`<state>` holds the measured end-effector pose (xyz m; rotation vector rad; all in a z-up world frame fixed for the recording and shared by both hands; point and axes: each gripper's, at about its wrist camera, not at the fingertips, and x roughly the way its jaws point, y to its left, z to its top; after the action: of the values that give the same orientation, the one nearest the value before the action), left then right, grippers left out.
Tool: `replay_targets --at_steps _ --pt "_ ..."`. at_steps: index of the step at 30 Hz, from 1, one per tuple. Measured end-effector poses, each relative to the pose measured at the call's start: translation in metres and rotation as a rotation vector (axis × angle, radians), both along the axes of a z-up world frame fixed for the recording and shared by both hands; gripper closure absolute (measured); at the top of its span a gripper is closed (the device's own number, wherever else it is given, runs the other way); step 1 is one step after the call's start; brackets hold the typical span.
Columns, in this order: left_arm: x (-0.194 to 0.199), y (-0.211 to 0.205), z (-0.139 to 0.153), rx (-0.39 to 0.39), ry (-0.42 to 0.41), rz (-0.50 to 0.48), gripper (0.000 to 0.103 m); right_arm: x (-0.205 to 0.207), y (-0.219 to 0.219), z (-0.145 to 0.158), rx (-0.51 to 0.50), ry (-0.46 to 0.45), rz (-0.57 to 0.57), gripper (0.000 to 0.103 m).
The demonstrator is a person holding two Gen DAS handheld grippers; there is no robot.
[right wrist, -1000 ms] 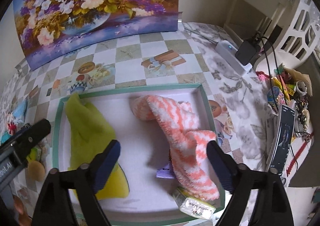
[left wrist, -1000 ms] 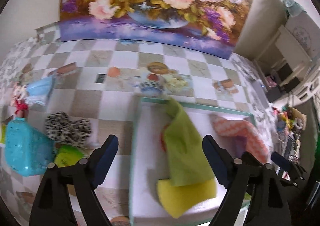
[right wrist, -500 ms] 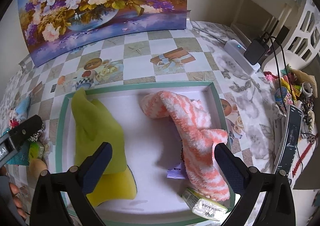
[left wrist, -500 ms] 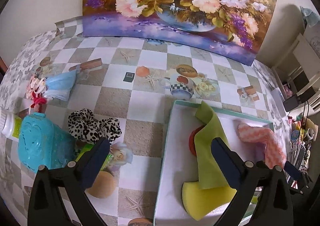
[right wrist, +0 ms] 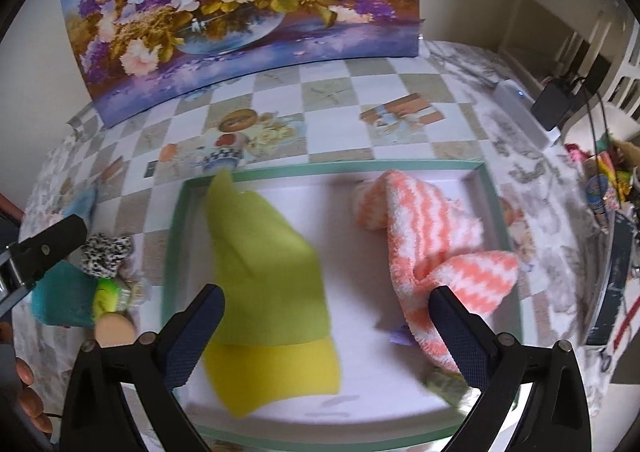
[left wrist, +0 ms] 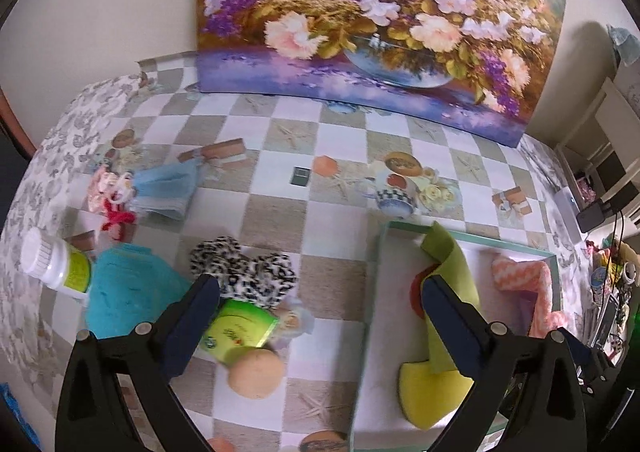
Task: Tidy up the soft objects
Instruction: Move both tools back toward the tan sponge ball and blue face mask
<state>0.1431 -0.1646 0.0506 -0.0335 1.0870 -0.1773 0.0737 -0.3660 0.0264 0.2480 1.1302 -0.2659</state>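
**Both grippers empty, next soft item to be picked from the pile left of the tray**

Left wrist view:
- Left gripper (left wrist: 320, 304) jaws spread wide, just been opening, nothing between them. Aimed steeply down over the gap between the clutter pile and the tray (left wrist: 370, 316).
- Soft items outside the tray, left of it: leopard-print scrunchie (left wrist: 244, 272), peach round puff (left wrist: 256, 372), teal cloth (left wrist: 128, 304), light-blue fabric (left wrist: 168, 188) farther back.
- Hard items mixed in: green packet (left wrist: 240, 328) touching scrunchie and puff, white-capped bottle (left wrist: 52, 264) at the teal cloth's edge.
- Likely next grab: puff or scrunchie. Best approached from above, one pad on each side, clear of the packet so it does not come along. Puff looks squashy; close gently, lift straight.

Right wrist view:
- Right gripper (right wrist: 326, 328) also wide open, just been opening, holding nothing. Hanging over the tray (right wrist: 320, 168) interior.
- Already in the tray: green cloth (right wrist: 264, 264) over a yellow sponge (right wrist: 276, 372) on the left, orange-striped fluffy towel (right wrist: 432, 248) on the right; a small wrapped item at the near edge, blurred.
- Free floor between cloth and towel: good drop zone. Keep this gripper out of the way while the left one carries in.
- Some motion blur here; edges approximate.
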Motion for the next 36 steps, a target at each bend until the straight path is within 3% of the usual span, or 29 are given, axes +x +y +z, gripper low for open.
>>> replay_targets --at_steps 6,21,36 --pt "0.004 0.024 0.007 0.036 0.005 0.055 0.002 0.003 0.016 0.000 0.019 -0.006 0.025 0.000" --pt "0.004 0.093 0.016 0.030 0.022 0.178 0.002 0.017 0.088 0.005 0.022 -0.028 0.167 0.000" --pt "-0.003 0.149 0.012 -0.040 0.051 0.256 0.002 0.025 0.168 -0.010 -0.006 0.013 0.354 0.000"
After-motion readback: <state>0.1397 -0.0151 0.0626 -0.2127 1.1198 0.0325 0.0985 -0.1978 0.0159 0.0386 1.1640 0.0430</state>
